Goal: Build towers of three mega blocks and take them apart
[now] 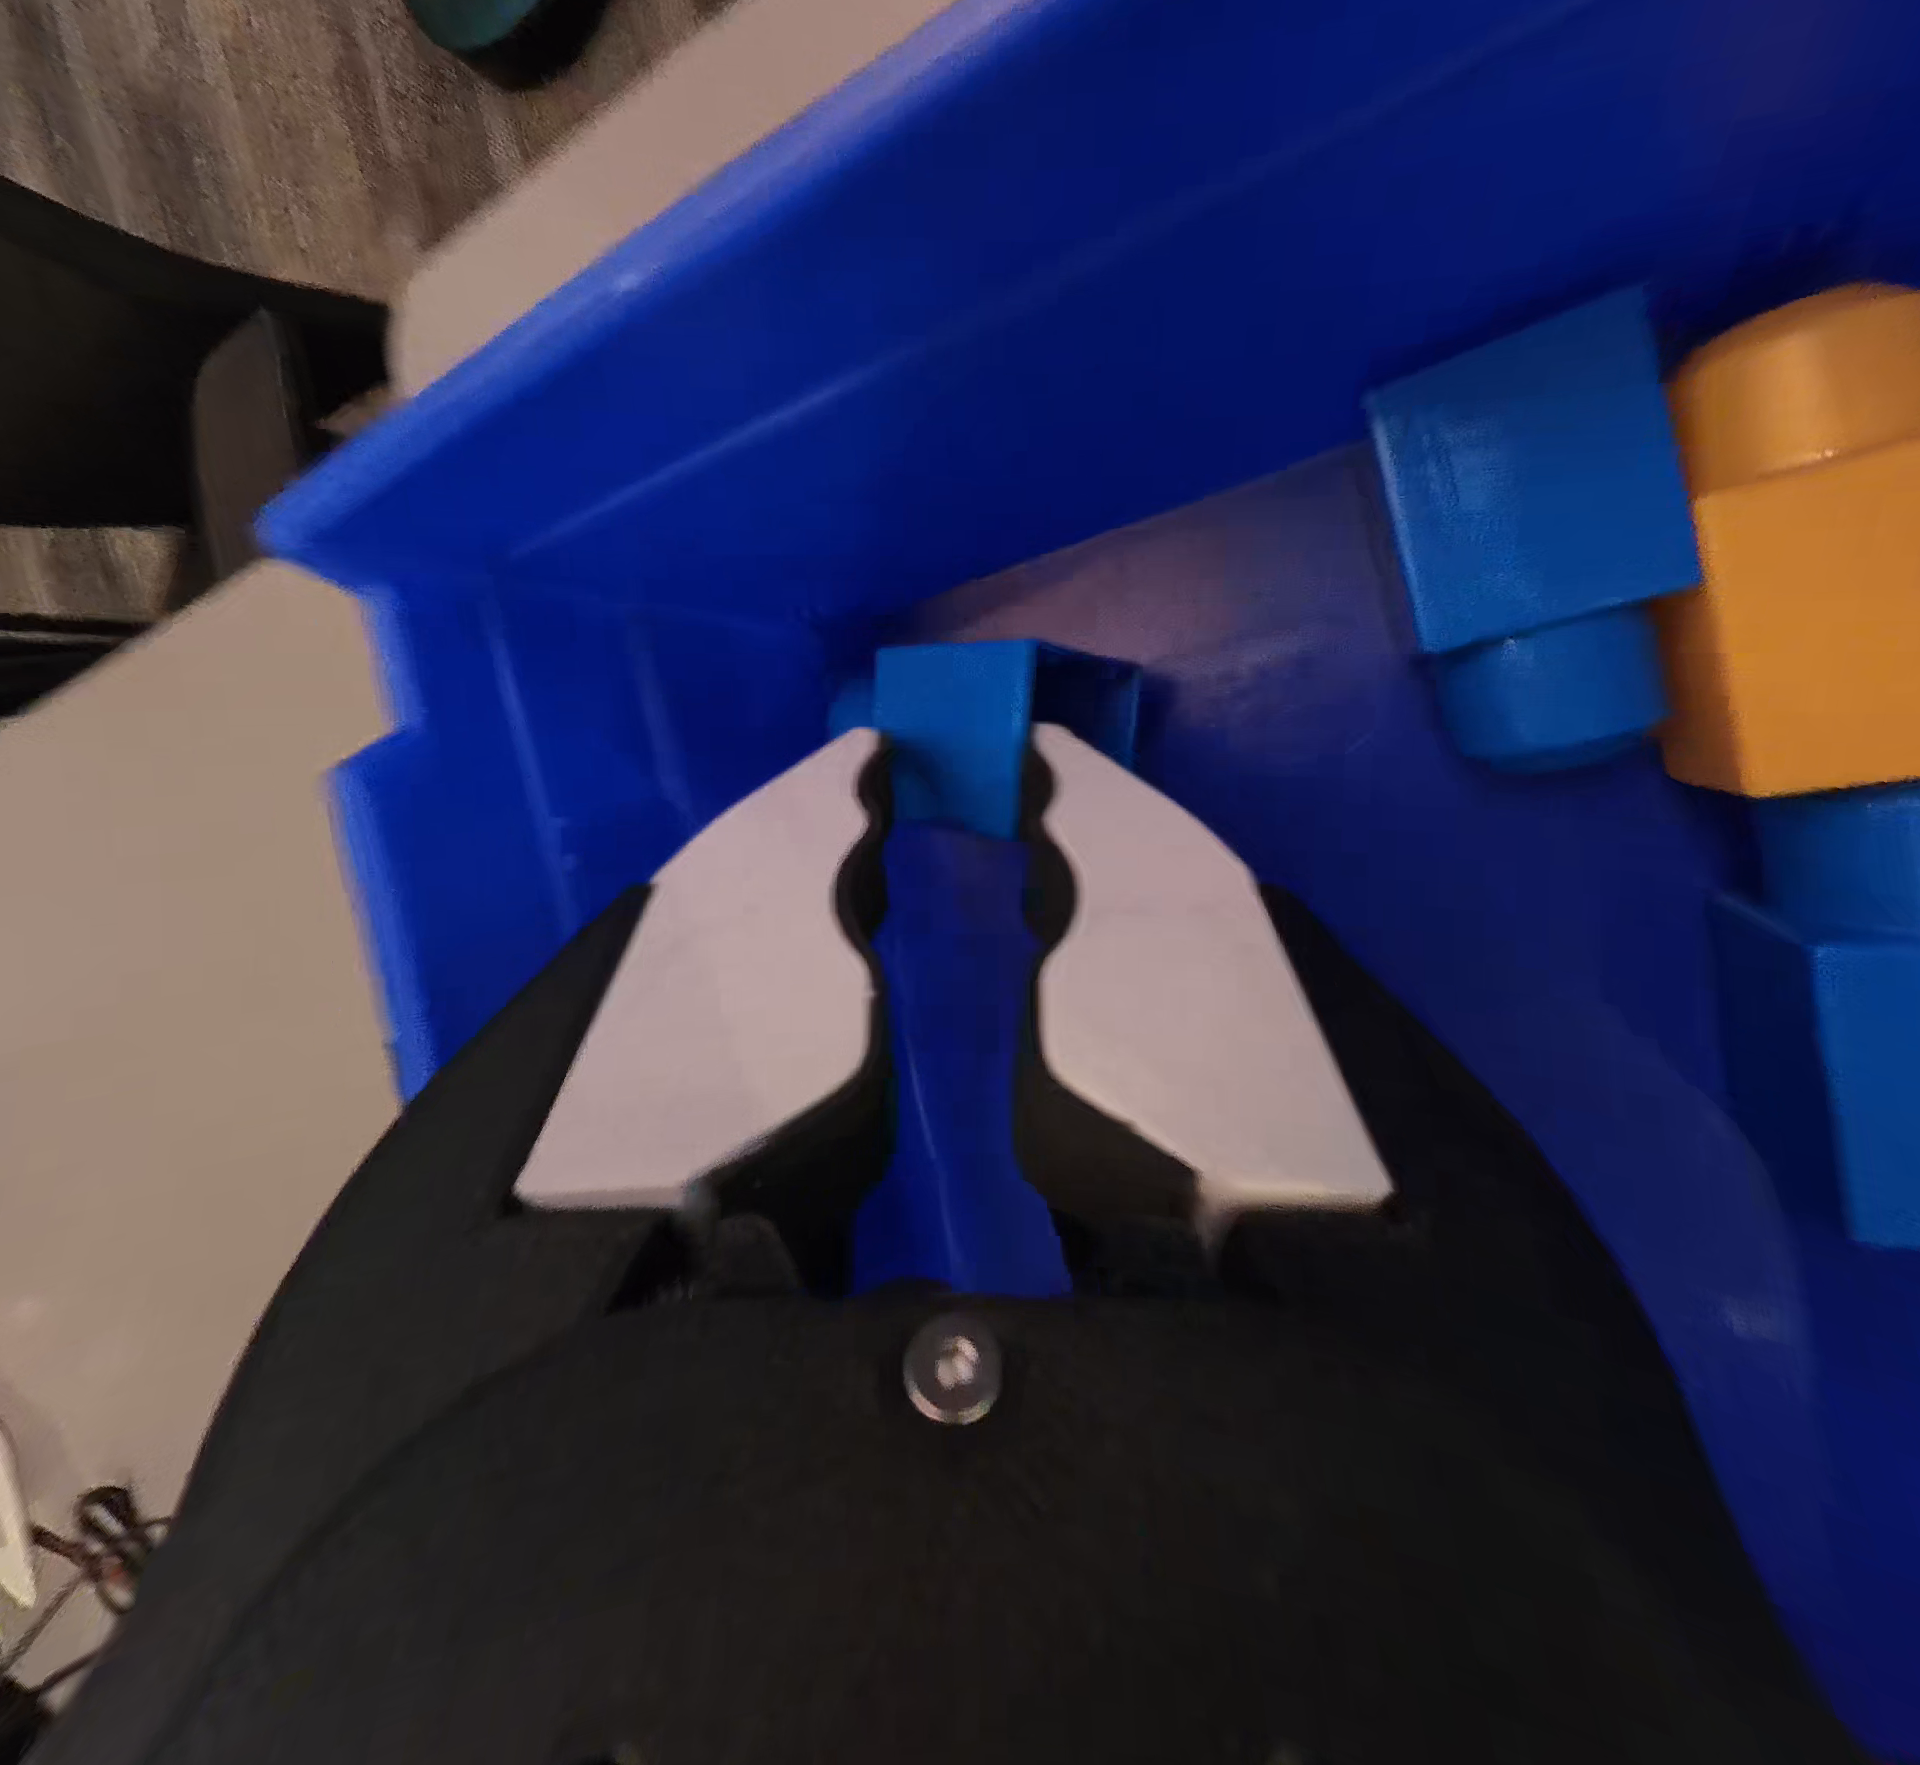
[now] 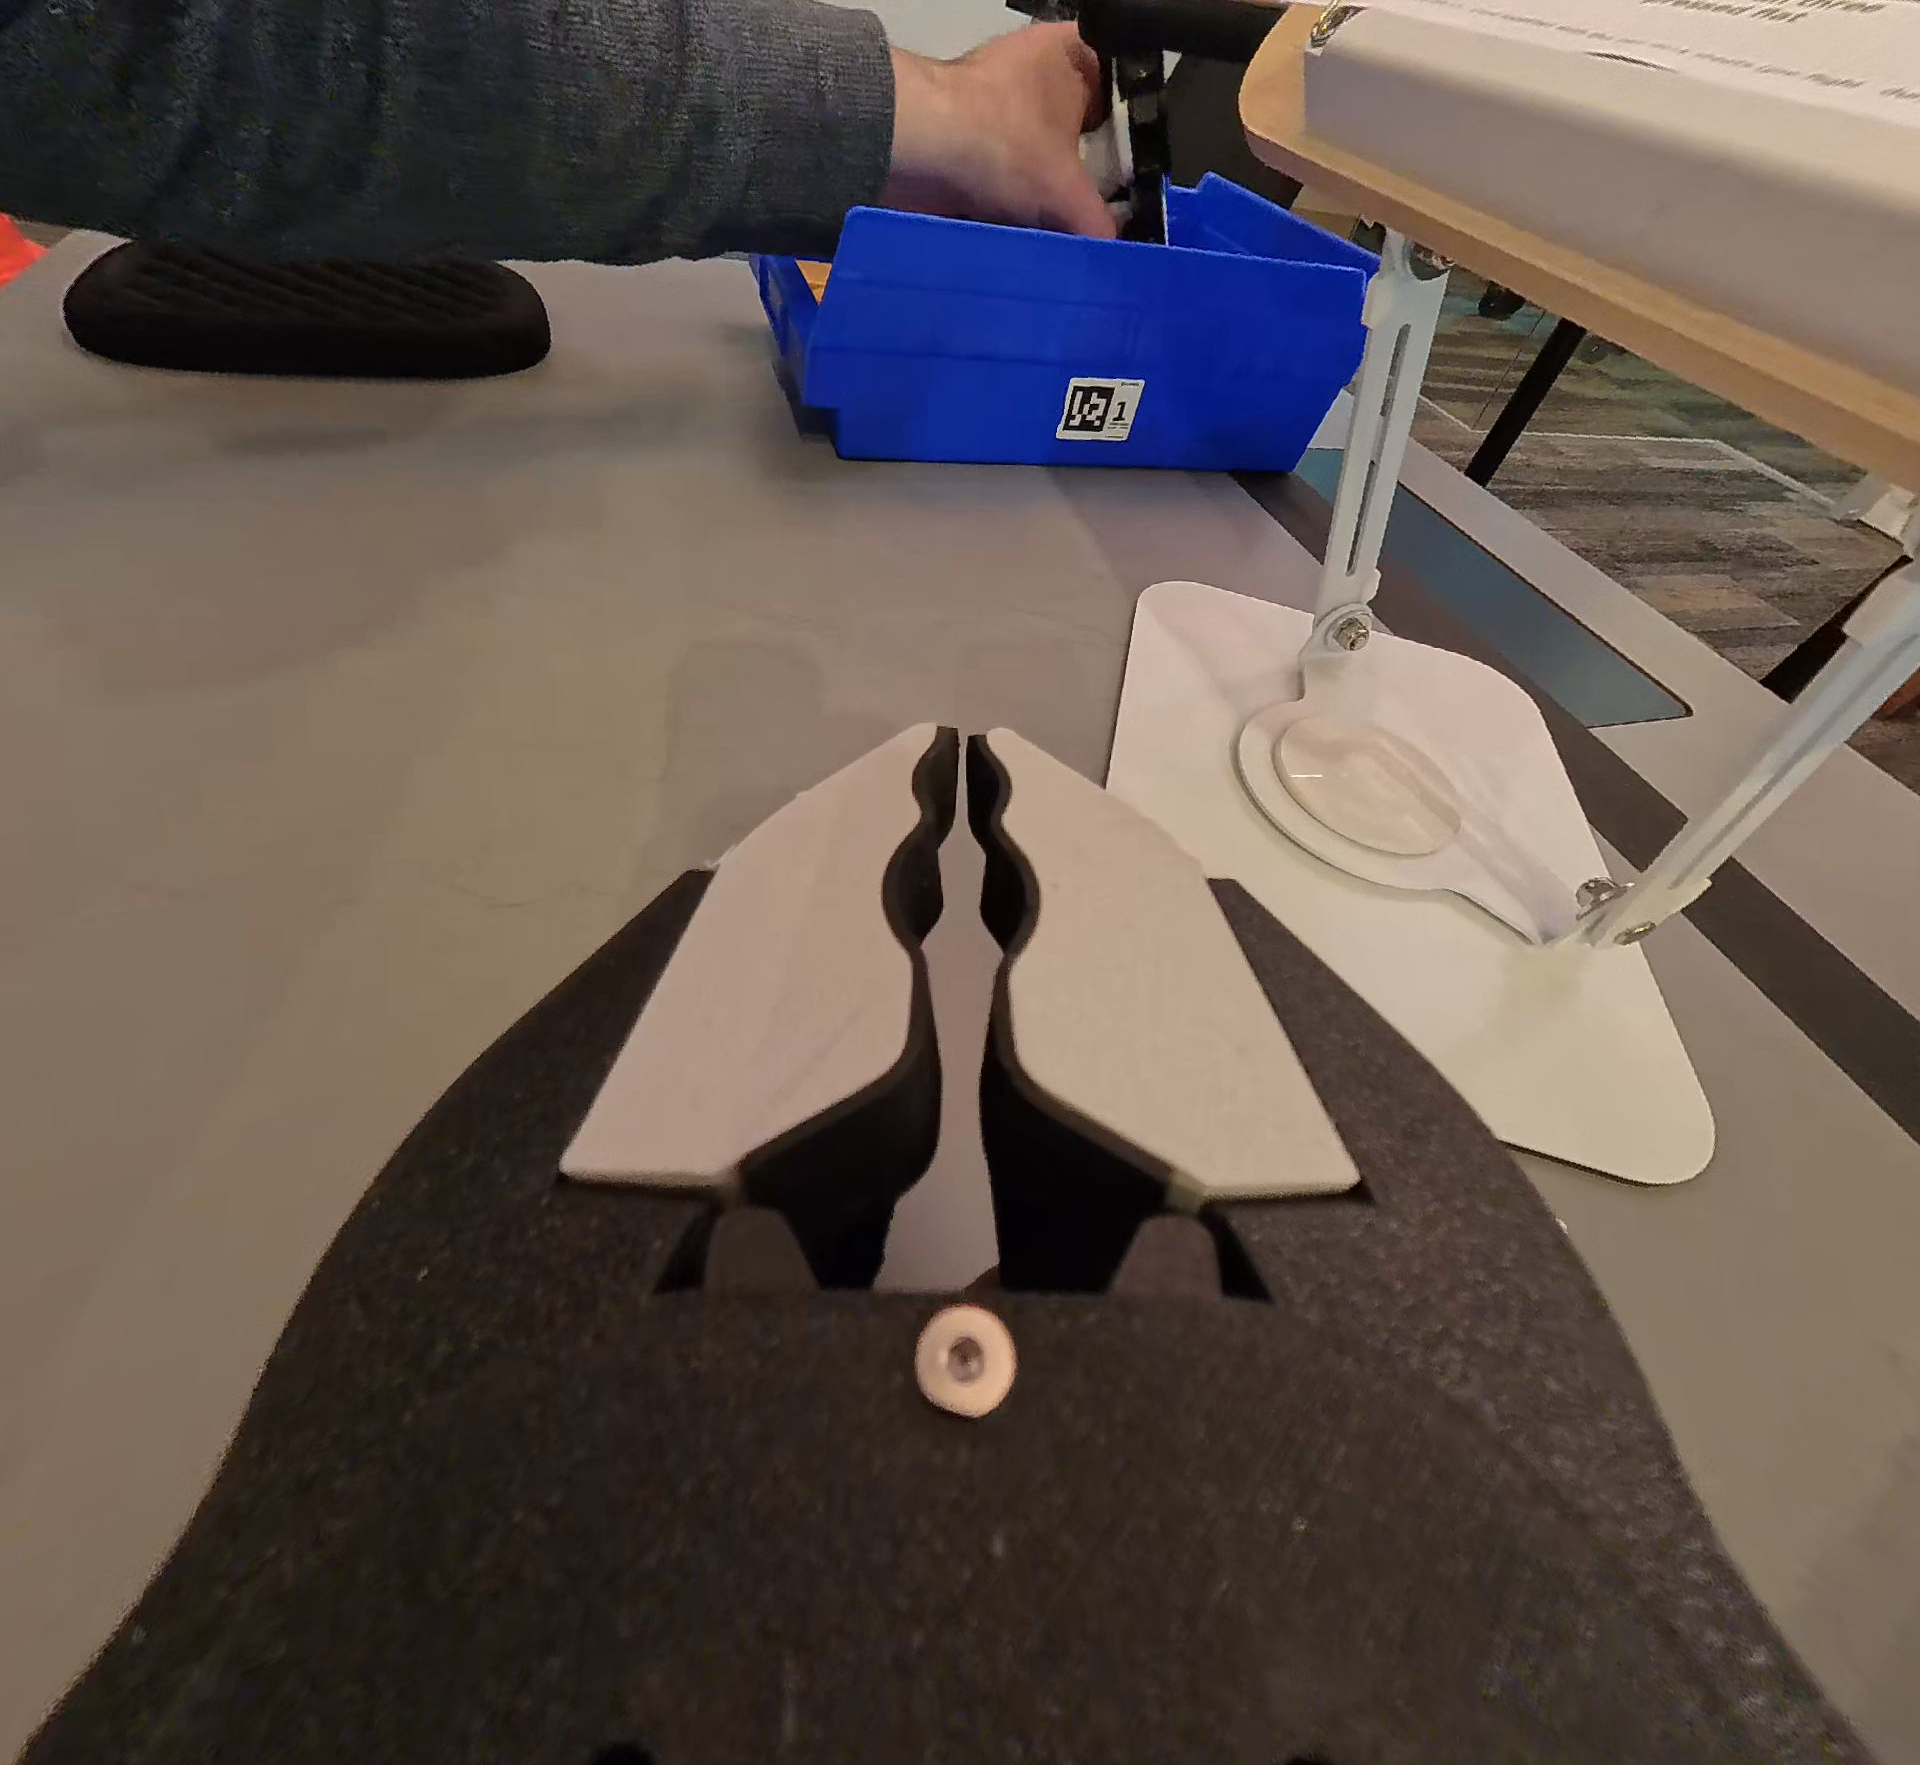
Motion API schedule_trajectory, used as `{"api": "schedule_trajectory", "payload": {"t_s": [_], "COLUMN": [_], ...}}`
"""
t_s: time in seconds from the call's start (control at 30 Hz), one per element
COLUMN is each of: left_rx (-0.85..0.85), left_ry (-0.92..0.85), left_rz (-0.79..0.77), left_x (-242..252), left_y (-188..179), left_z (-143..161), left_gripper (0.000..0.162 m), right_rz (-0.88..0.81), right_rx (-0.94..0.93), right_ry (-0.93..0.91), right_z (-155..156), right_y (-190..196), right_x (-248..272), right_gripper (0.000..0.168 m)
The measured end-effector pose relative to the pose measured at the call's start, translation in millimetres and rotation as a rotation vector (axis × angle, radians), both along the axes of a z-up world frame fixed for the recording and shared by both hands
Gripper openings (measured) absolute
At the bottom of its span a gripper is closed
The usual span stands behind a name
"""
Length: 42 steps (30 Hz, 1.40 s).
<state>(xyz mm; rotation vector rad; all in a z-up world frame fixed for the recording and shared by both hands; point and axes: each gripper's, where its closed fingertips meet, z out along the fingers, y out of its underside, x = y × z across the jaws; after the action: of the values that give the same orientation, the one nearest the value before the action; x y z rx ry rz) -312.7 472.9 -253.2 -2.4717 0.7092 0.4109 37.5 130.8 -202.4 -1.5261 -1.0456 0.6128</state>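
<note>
The left gripper [image 1: 956,759] reaches down inside the deep blue plastic bin [image 1: 935,281], its pale fingertips [image 1: 1101,780] pinched on a small blue plastic block [image 1: 956,718] lying on its side near the bin's inner corner. Further along the bin floor, a second blue studded block [image 1: 1527,510] touches an orange plastic block [image 1: 1808,593], with another blue block [image 1: 1849,1071] just beside them. To lift cleanly, I judge the grip should stay square on the block's flat sides and rise straight, clear of the bin wall. The right gripper [image 2: 961,749] waits empty, jaws nearly together, over the grey tabletop [image 2: 364,624] in front of the bin. A black padded rest [image 2: 301,307] lies to the bin's left; a white stand base [image 2: 1434,1019] holding an instruction board [image 2: 1621,84] sits on the bin's right. Patterned carpet [image 2: 1662,468] lies beyond.
</note>
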Motion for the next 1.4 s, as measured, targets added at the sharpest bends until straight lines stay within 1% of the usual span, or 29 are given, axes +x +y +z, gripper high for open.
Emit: {"api": "schedule_trajectory", "payload": {"t_s": [0.03,0.07,0.13,0.23,0.3,0.33,0.4,0.5,0.57,0.63,0.73,0.8,0.87,0.93,1.07,1.13,1.27,1.37,1.4], "left_rx": [0.057,0.065,0.084,0.081,0.085,0.089,0.139,0.248,0.296,0.328,0.366,0.376,0.323,0.276,0.035,-0.124,-0.338,-0.461,-0.504], "left_ry": [0.031,0.018,-0.090,-0.083,-0.112,-0.152,-0.245,-0.499,-0.771,-1.044,-1.303,-1.461,-1.632,-1.774,-2.008,-2.076,-2.197,-2.235,-2.252], "left_rz": [-0.026,-0.044,-0.052,-0.062,-0.072,-0.081,-0.085,-0.176,-0.173,-0.241,-0.389,-0.474,-0.573,-0.648,-0.751,-0.819,-0.844,-0.864,-0.864], "left_x": [-0.9,1.5,10.0,2.0,0.8,3.5,7.5,30.2,43.4,64.2,98.8,125.0,157.6,188.2,246.1,272.8,305.4,319.6,324.0], "left_y": [-0.9,-5.5,-13.4,-21.5,-28.9,-33.8,-44.5,-69.9,-93.2,-125.1,-179.3,-214.9,-251.4,-279.8,-324.1,-348.1,-375.8,-388.7,-391.7], "left_z": [10.8,16.5,23.2,21.5,20.8,22.5,35.8,71.4,99.8,131.6,169.2,186.4,195.0,198.5,192.7,187.0,174.9,166.9,164.5], "left_gripper": [0.006,0.005,0.005,0.005,0.005,0.005,0.004,0.004,0.005,0.004,0.004,0.004,0.004,0.004,0.004,0.004,0.004,0.005,0.004], "right_rz": [0.000,0.001,0.001,0.002,0.000,-0.001,-0.005,-0.027,-0.045,-0.051,-0.019,0.023,0.072,0.111,0.191,0.239,0.310,0.372,0.395], "right_rx": [0.000,0.000,-0.001,0.000,0.002,0.002,0.001,-0.019,-0.030,-0.030,-0.001,0.007,0.019,0.048,0.143,0.219,0.327,0.398,0.420], "right_ry": [0.000,-0.001,-0.003,-0.009,-0.009,-0.008,-0.001,0.041,0.104,0.147,0.215,0.285,0.342,0.364,0.389,0.395,0.390,0.350,0.332], "right_z": [0.0,-0.1,-0.5,-1.3,-1.1,-1.1,-0.2,4.1,12.1,21.5,42.1,57.5,71.4,81.3,96.3,102.7,114.9,120.2,120.8], "right_y": [-0.1,-0.1,0.0,-0.1,-0.2,0.0,0.6,5.2,9.6,12.7,9.3,3.1,-4.2,-10.3,-19.5,-25.3,-37.4,-49.0,-53.5], "right_x": [-0.1,-0.2,-0.4,-1.0,-1.0,-0.9,-0.2,3.1,5.5,5.4,-1.1,-8.5,-19.0,-30.3,-45.2,-47.7,-46.6,-46.5,-47.4], "right_gripper": [0.002,0.002,0.002,0.002,0.002,0.002,0.008,0.017,0.027,0.035,0.041,0.043,0.048,0.050,0.056,0.061,0.066,0.061,0.055]}}
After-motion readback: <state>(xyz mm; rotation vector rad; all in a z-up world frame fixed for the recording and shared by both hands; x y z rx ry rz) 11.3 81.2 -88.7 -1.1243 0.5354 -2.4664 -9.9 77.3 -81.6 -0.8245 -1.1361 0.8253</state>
